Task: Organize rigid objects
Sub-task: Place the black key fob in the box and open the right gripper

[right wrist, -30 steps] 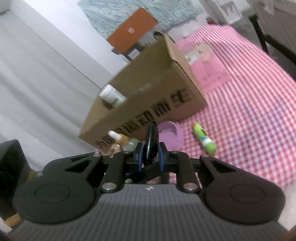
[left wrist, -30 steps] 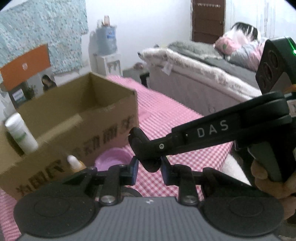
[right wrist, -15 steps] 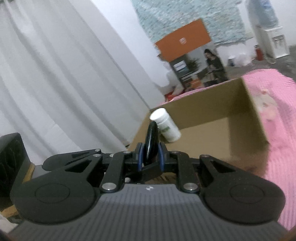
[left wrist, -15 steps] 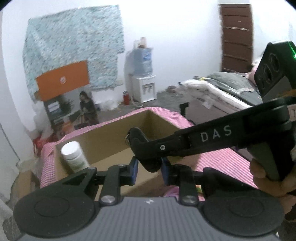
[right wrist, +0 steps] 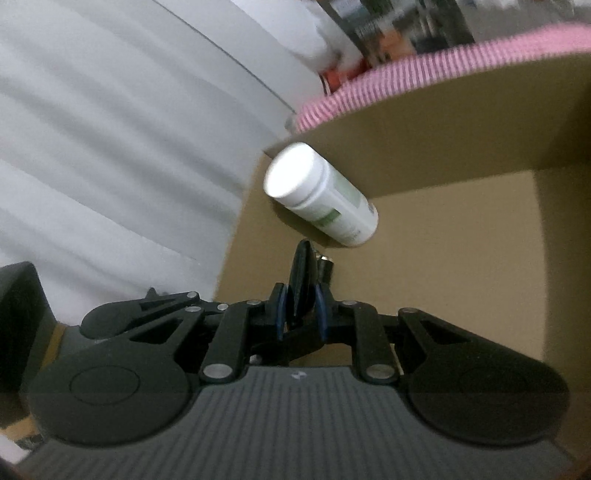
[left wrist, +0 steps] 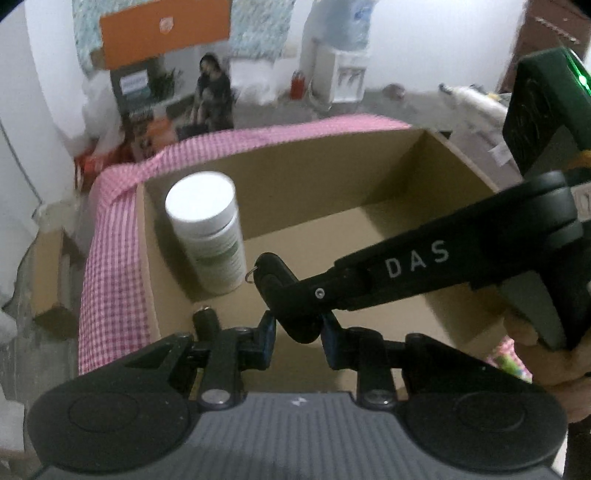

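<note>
An open cardboard box (left wrist: 332, 177) stands on a pink checked tablecloth (left wrist: 110, 258). A white bottle (left wrist: 207, 236) stands in its near left corner, also seen from the right wrist as the white bottle (right wrist: 317, 195). Both grippers hover over the box's open top, holding one flat black fob (left wrist: 267, 267) with a small metal ring. My left gripper (left wrist: 299, 332) is shut on its lower end. The right gripper (left wrist: 280, 291) reaches in from the right and is shut on its upper part. In the right wrist view the fob (right wrist: 303, 266) stands edge-on between the pads of the right gripper (right wrist: 300, 314).
A small dark object (left wrist: 205, 317) lies on the box floor near the bottle. A person's hand (left wrist: 535, 354) holds the right gripper's handle. Beyond the table are a water dispenser (left wrist: 340, 74), an orange board (left wrist: 166, 29) and a white curtain (right wrist: 110, 129).
Both grippers carried the fob from in front of the box's printed side to above its open top. The views now look down into the box.
</note>
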`<state>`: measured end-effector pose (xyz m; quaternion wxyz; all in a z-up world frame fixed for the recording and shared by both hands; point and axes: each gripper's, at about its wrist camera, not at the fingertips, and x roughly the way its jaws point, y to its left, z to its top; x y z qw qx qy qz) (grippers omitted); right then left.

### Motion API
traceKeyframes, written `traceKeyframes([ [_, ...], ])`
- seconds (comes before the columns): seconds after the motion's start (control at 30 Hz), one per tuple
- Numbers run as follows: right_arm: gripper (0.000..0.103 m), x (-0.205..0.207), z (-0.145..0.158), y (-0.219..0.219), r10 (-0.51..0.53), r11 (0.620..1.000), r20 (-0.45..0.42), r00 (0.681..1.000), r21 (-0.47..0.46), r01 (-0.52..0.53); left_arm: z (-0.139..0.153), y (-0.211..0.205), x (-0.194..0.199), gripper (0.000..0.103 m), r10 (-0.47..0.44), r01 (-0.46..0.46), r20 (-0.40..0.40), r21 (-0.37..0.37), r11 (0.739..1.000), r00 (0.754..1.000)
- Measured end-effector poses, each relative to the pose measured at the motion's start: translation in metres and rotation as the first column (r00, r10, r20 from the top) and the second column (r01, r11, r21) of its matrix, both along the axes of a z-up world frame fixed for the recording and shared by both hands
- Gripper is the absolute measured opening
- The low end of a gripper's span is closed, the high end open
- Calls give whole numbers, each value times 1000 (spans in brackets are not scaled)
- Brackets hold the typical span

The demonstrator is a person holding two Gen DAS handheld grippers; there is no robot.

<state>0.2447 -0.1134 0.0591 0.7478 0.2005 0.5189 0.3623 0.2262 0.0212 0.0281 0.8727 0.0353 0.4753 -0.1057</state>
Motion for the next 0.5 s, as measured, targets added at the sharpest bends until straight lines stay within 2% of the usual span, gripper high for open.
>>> traceKeyframes([
  [0.1,15,15,-12,12,10,1000,-55,998,-22,-11,-6,3,7,27,13,-12,-21,25,1000,1000],
  [0.4,16,32,-20,27,9,998,-87,996,-63,-14,-7,-2,16,29,28,-27,-17,71,997,999],
  [0.5,16,35,-21,26,-1,998,-95,996,-59,-5,-3,-2,14,35,27,-27,1,53,998,1000],
])
